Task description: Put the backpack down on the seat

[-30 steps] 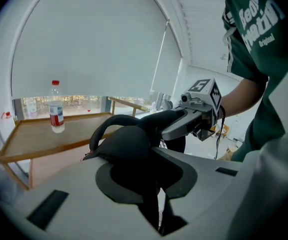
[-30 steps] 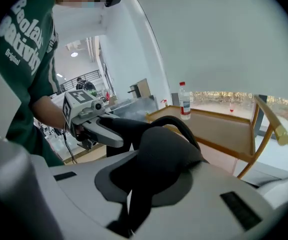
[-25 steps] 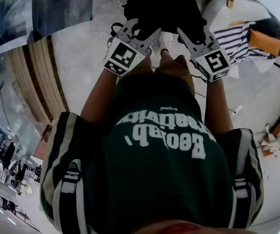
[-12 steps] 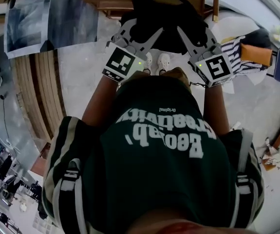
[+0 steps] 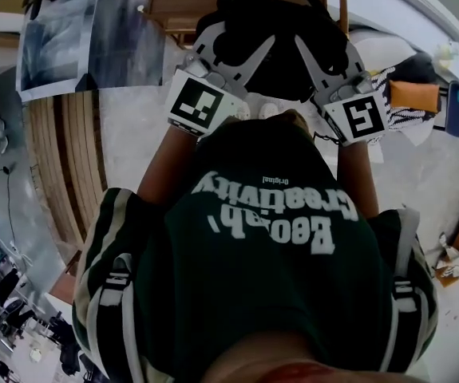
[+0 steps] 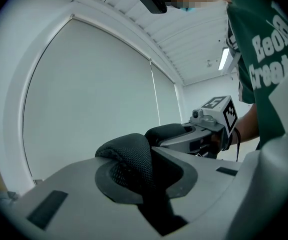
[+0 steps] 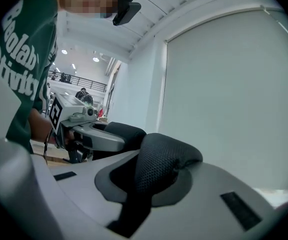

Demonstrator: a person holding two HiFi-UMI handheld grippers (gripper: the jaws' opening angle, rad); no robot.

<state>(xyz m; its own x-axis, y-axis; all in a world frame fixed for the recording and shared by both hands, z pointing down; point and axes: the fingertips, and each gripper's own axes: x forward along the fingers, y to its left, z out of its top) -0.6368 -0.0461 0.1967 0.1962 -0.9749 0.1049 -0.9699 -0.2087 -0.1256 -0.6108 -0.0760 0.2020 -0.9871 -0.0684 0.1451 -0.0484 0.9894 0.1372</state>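
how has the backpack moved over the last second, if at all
Yes. The backpack has come forward toward the wooden chair; it now overlaps more of the seat in the head view.

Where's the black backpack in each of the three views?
Head view: backpack top centre.
Left gripper view: its mesh strap, low centre, between the jaws.
Right gripper view: mesh strap again, low centre.
Shared landmark: green shirt with white lettering, in all three.

L gripper (image 6: pixel 136 171), R gripper (image 7: pixel 151 179) both clamped; arms forward
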